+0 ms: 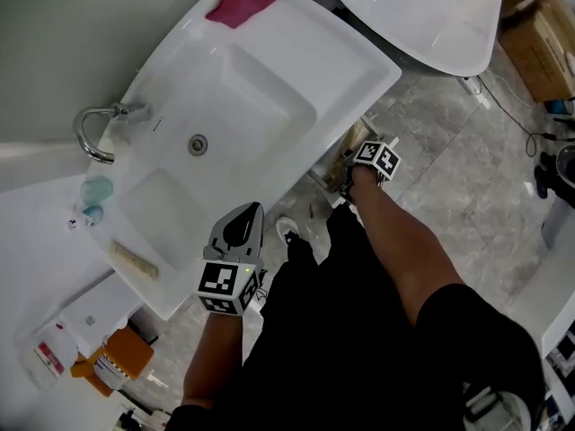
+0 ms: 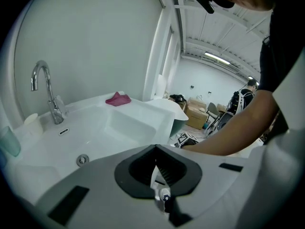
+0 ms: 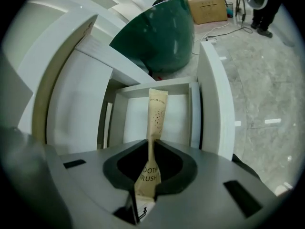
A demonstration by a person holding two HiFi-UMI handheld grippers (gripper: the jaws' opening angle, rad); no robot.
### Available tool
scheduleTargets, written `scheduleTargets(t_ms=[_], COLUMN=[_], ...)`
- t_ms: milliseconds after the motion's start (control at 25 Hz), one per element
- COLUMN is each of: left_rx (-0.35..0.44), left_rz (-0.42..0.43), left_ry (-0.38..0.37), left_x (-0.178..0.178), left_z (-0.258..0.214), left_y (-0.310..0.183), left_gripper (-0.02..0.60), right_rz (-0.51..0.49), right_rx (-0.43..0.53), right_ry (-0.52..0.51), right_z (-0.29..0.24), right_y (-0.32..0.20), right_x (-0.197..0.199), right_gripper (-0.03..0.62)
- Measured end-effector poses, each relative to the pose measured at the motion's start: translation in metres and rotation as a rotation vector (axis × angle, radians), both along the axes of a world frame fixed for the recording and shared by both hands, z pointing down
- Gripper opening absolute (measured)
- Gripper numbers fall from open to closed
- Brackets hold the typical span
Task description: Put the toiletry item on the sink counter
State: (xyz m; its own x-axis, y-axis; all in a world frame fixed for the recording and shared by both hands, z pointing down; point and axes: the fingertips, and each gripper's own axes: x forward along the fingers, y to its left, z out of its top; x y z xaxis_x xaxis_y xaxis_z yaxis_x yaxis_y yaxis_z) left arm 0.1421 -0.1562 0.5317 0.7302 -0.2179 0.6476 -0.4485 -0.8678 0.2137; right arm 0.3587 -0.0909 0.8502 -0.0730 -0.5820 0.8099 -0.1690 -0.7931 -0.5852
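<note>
Poking forward from the right tongs (image 3: 153, 143), which are pinched almost closed on its lower end, the brown paper toothbrush packet (image 3: 156, 118) points into an open white drawer (image 3: 178, 120) beneath the sink table (image 1: 355, 65), so it is not on the table's top. The left tongs (image 2: 155, 151) hover at the table's near edge beside the basin (image 1: 225, 106), their jaws pressed together with nothing between them. A pink cloth (image 1: 243, 0) lies at the table's far corner, and a faucet (image 1: 94, 128) stands near a pale blue cup (image 1: 96, 189).
</note>
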Motion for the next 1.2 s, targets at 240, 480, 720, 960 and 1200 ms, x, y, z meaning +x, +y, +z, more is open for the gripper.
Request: scheduleTargets(t_ms=[240, 480, 720, 960, 1200], left_rx=[0.004, 0.014, 0.030, 0.047, 0.071], left_rz=[0.002, 0.011, 0.031, 0.067, 0.094], left_ry=[0.015, 0.022, 0.045, 0.068, 0.109], left_x=[0.003, -0.001, -0.007, -0.016, -0.036], left_z=[-0.001, -0.006, -0.015, -0.029, -0.047], left_y=[0.003, 0.002, 0.003, 0.007, 0.012], left_gripper=[0.003, 0.003, 0.003, 0.003, 0.003], right_rz=[-0.029, -0.037, -0.086, -0.190, -0.275], right_rx=[-0.010, 0.021, 0.082, 0.148, 0.291], right_ry=[0.007, 0.026, 0.086, 0.201, 0.340], right_z=[-0.001, -0.014, -0.044, -0.090, -0.163], right_y=[-0.003, 0.000, 0.003, 0.008, 0.013], right_x=[-0.001, -0.001, -0.001, -0.005, -0.029], right_gripper=[0.067, 0.069, 0.067, 0.057, 0.005])
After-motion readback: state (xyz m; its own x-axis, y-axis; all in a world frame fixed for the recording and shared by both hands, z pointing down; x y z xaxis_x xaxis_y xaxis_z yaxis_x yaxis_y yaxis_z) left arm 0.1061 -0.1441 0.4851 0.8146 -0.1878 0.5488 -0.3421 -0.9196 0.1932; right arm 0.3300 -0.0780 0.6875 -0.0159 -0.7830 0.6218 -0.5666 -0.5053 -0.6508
